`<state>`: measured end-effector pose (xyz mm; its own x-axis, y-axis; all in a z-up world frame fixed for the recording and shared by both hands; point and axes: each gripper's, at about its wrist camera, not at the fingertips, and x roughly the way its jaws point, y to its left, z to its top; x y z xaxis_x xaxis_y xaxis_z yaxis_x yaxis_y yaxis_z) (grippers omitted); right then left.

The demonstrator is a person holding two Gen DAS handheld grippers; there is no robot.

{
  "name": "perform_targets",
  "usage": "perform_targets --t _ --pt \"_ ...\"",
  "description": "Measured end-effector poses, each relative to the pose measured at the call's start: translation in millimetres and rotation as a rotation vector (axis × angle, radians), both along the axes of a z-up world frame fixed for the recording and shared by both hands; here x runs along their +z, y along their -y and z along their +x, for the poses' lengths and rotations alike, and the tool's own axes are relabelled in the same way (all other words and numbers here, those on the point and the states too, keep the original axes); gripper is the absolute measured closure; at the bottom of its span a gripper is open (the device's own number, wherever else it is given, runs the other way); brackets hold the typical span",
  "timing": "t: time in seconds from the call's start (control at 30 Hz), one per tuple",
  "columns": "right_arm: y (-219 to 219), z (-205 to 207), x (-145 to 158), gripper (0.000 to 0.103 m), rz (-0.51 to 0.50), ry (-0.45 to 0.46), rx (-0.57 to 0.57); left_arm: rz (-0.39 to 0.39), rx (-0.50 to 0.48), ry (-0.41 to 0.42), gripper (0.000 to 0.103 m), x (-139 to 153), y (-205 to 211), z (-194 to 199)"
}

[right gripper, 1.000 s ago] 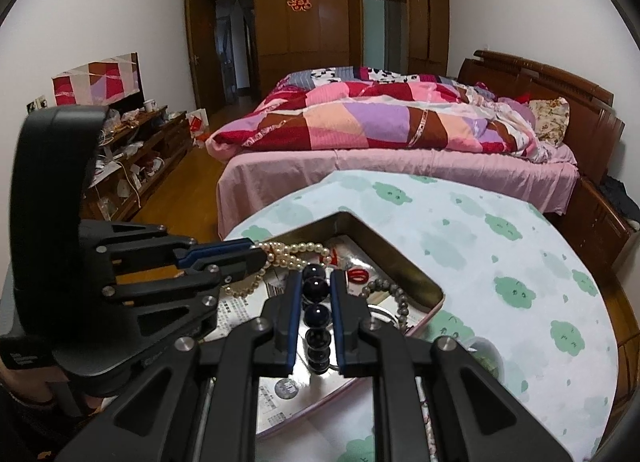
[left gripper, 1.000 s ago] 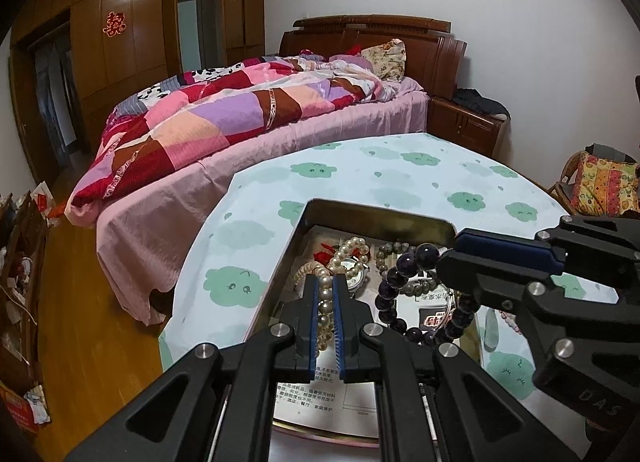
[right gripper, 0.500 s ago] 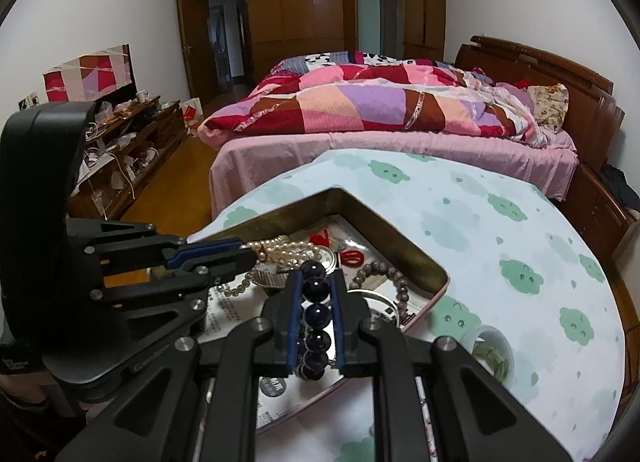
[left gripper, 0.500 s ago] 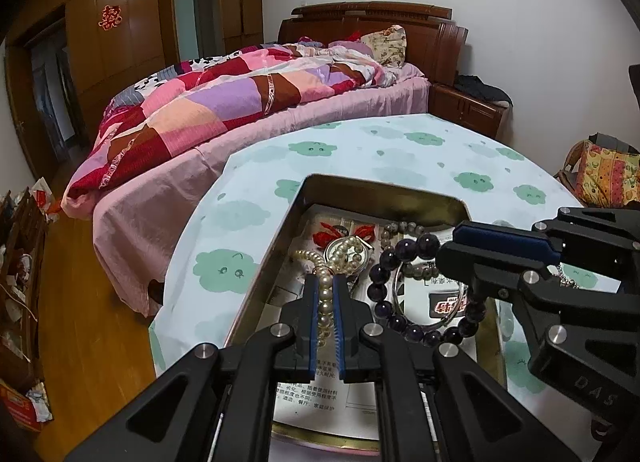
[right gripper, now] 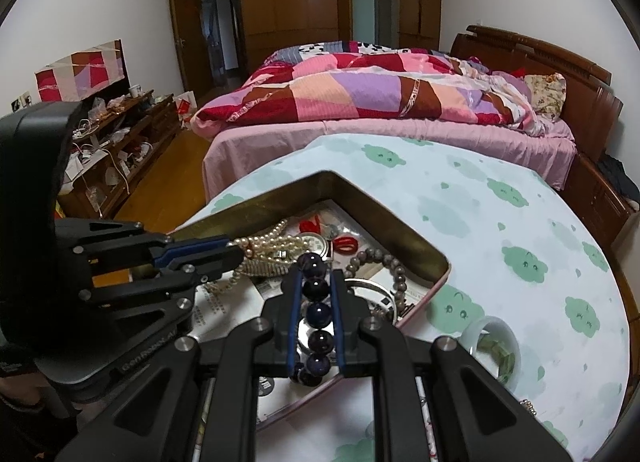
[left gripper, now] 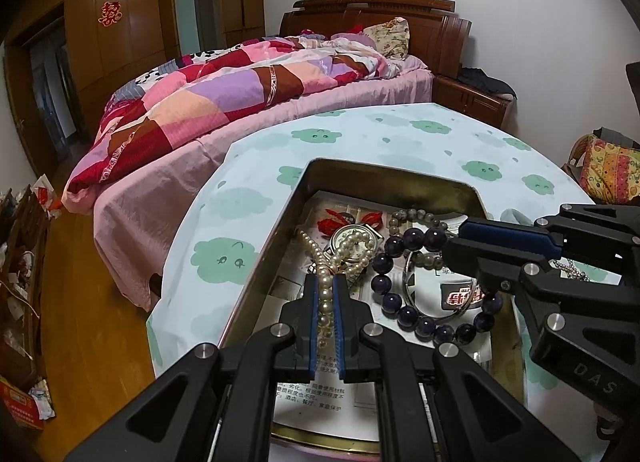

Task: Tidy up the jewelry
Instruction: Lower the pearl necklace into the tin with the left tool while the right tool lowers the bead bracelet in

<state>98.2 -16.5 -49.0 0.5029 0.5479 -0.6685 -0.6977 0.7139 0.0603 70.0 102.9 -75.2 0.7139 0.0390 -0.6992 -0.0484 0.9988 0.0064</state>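
The left gripper (left gripper: 326, 294) is clamped on a white pearl necklace (left gripper: 340, 250). The right gripper (right gripper: 316, 294) pinches a dark purple bead bracelet (right gripper: 318, 310) over the open gold metal tin (left gripper: 384, 171).

purple bead bracelet (left gripper: 416, 290) lower, nearer tin (left gripper: 384, 169), pearl strand (left gripper: 326, 282) unchanged

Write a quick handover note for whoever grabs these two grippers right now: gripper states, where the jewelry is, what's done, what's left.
Left gripper: shut on the pearl necklace, which trails into the metal tin.
Right gripper: shut on the dark purple bead bracelet, over the tin.
In the tin: watch, grey bead bracelet, silver bangle, red cord pieces, printed paper underneath.
On the tablecloth beside the tin: pale jade bangle.
Done: both strands gripped.
Left: probably separate the strands, lay each out, then sort the rest.
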Motion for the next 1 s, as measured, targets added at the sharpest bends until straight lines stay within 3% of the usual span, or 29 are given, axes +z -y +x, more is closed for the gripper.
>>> perform_targets --t 1.0 --pt "-1.0 7.7 -20.0 0.087 -0.033 -0.034 -0.019 0.018 -0.002 -0.032 0.097 -13.8 -3.6 1.8"
